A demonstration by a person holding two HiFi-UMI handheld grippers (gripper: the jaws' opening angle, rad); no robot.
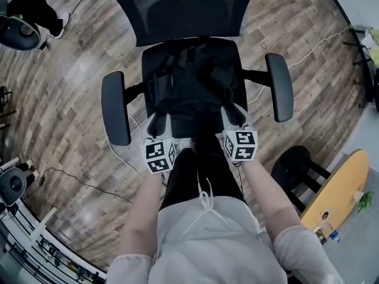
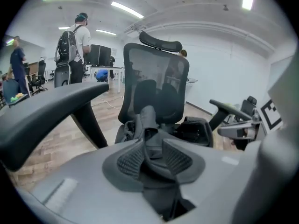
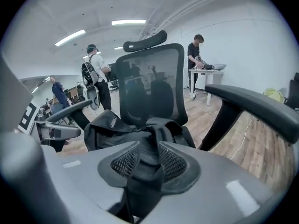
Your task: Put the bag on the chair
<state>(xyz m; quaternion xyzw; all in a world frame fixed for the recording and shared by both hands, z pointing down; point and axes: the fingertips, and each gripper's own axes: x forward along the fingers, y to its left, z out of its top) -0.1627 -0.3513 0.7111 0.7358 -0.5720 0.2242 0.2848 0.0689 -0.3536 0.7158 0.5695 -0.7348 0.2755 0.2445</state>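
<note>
A black bag (image 1: 192, 78) lies on the seat of a black office chair (image 1: 177, 7), between its two armrests. My left gripper (image 1: 159, 123) is at the seat's front left edge, and my right gripper (image 1: 234, 116) is at the front right. In the left gripper view the left gripper (image 2: 153, 157) is shut on a black strap (image 2: 147, 125) that runs up from the jaws to the bag (image 2: 196, 130). The right gripper (image 3: 145, 160) likewise pinches a black strap (image 3: 150, 139) leading to the bag (image 3: 105, 125).
The left armrest (image 1: 114, 107) and right armrest (image 1: 279, 86) flank both grippers closely. A black stool (image 1: 296, 164) and a round wooden table (image 1: 337, 188) stand at the right. A cable (image 1: 89, 185) runs over the wooden floor at the left. People (image 2: 74, 45) stand at desks beyond.
</note>
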